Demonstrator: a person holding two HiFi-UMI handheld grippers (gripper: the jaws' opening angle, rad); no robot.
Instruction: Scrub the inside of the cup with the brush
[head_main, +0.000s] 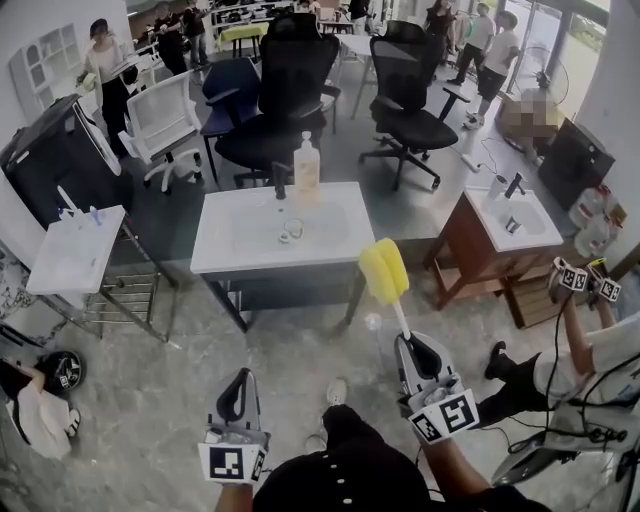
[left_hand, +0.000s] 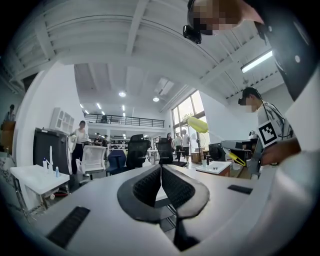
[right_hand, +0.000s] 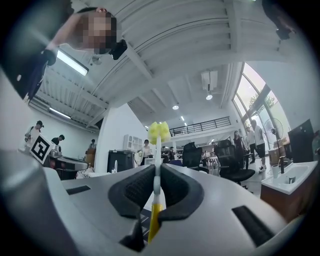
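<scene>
Brush (head_main: 386, 280) clamped by its handle in right tongs (right_hand: 157, 175), left tongs (left_hand: 161, 176) together, empty.

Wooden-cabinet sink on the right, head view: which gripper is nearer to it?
Right. The right gripper, holding the brush, is just below-left of the sink; the left gripper, shut and empty, is well farther left.

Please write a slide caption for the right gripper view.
Right gripper clamps a yellow sponge brush by its white handle.
</scene>
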